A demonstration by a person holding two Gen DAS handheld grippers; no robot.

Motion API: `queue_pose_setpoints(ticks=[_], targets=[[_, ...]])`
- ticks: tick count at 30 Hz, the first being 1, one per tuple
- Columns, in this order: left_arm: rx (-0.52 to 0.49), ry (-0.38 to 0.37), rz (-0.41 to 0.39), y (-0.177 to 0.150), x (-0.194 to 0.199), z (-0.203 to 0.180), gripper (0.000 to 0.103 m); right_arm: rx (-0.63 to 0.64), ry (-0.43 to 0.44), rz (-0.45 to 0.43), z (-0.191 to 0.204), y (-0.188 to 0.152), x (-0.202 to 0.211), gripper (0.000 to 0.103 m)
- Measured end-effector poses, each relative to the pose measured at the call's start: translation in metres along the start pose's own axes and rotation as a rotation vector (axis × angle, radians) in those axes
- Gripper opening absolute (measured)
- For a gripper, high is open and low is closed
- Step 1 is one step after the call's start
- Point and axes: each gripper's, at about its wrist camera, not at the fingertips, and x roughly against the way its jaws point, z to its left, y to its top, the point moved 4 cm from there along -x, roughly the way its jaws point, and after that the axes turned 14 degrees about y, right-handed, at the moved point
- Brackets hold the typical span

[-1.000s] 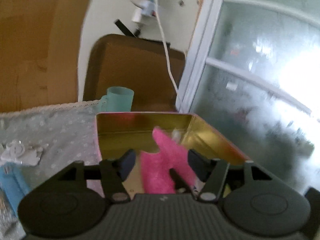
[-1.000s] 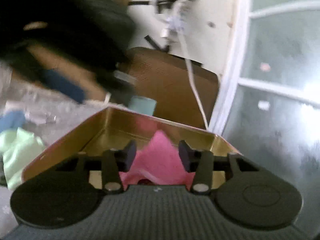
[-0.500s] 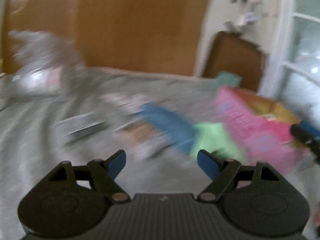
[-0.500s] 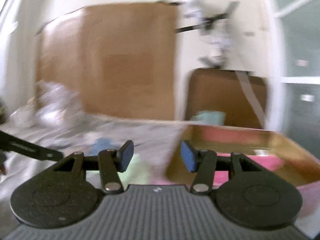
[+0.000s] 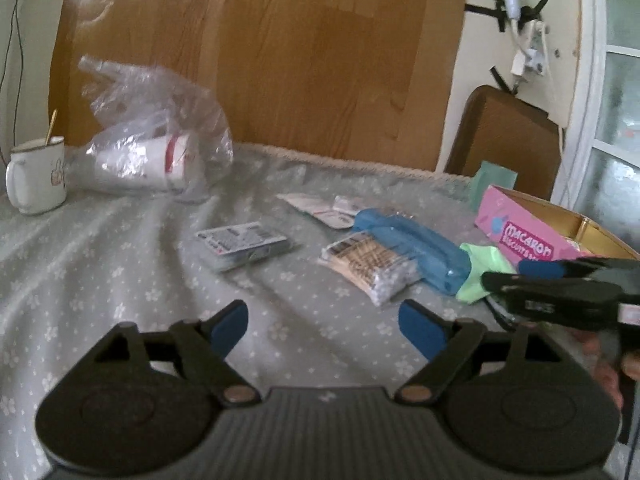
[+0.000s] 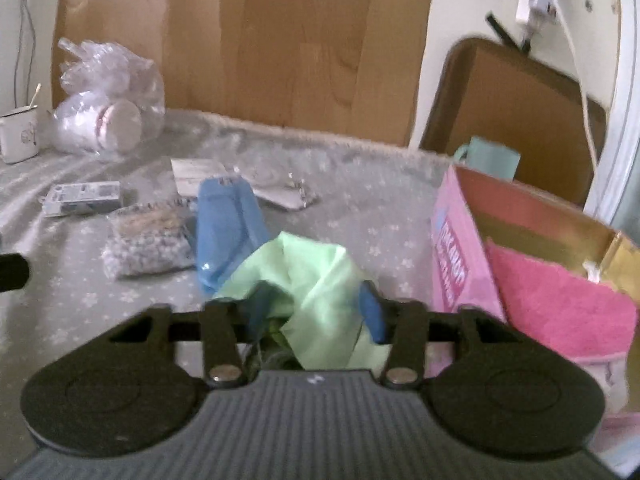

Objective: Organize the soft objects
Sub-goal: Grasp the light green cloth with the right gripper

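A light green cloth lies crumpled on the grey tablecloth, beside the pink macaron tin. My right gripper is open, its fingers on either side of the green cloth. A pink towel lies in the tin, over its near edge. My left gripper is open and empty above the tablecloth, left of the green cloth and the tin. The right gripper shows from the side in the left wrist view.
A blue plastic packet, a bag of cotton swabs, a small box and paper packets lie on the tablecloth. A clear bag with a cup and a white mug stand far left. A teal cup is behind the tin.
Both grippers have pulled back from the tin, leaving the pink towel in it. The left swung left over the tablecloth. The right came down around the green cloth.
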Motion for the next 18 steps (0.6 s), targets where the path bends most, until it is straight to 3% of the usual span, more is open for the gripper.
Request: queue_pose_setpoints(ticks=[1, 2, 7, 12, 15, 18], targets=[[-0.004, -0.003, -0.012, 0.000, 0.002, -0.001, 0.088, -0.026, 0.013, -0.010, -0.001, 0.000, 0.002, 0.009], [-0.005, -0.004, -0.021, 0.000, 0.004, -0.001, 0.088, -0.037, -0.008, -0.024, -0.002, 0.001, 0.006, 0.007], [0.015, -0.014, -0.034, 0.001, 0.005, 0.001, 0.090, 0.008, -0.001, -0.204, 0.018, 0.006, 0.066, 0.007], [0.055, -0.029, -0.035, 0.002, 0.006, 0.007, 0.090, 0.064, 0.174, -0.362, 0.053, 0.006, 0.144, 0.007], [0.093, -0.036, -0.030, 0.002, 0.007, 0.014, 0.091, 0.063, 0.328, -0.336, 0.068, -0.009, 0.161, 0.008], [0.141, -0.050, -0.022, 0.002, 0.007, 0.023, 0.091, 0.072, 0.387, -0.234, 0.080, -0.035, 0.152, 0.009]])
